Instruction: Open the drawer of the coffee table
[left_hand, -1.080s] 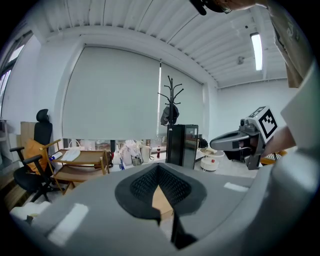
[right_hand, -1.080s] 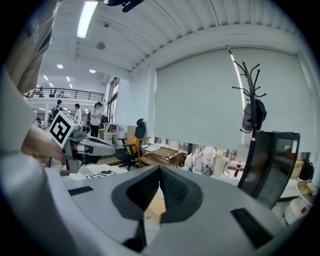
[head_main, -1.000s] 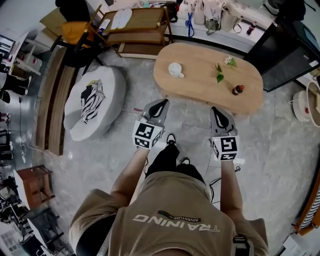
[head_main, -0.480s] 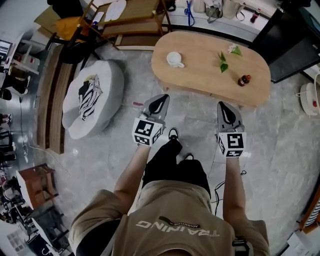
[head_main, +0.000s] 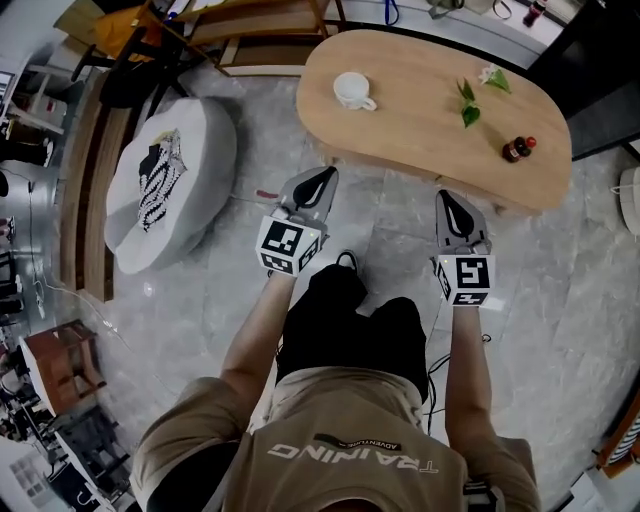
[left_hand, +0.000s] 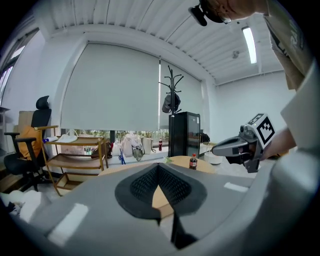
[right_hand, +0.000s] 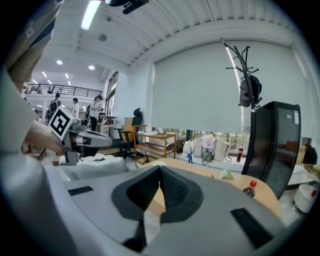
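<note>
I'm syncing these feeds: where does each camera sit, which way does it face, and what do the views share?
Head view: on the person's head, looking steeply down at the coffee table; torso, left hand-held gripper and right hand-held gripper show.
Left gripper view: rides the left hand-held gripper, facing along its shut jaws across the table; the right one shows at right.
Right gripper view: mirrored, jaws shut; the left one shows at left.
Shared: all three see the bottle.

Tan short-sleeved T-shirt (head_main: 340, 465) worn, white "TRAINING" lettering printed on it; black trousers (head_main: 350, 330). Left gripper (head_main: 324, 174) and right gripper (head_main: 446, 196) grey-shelled, each capped by a black-and-white marker cube (head_main: 288, 246).
</note>
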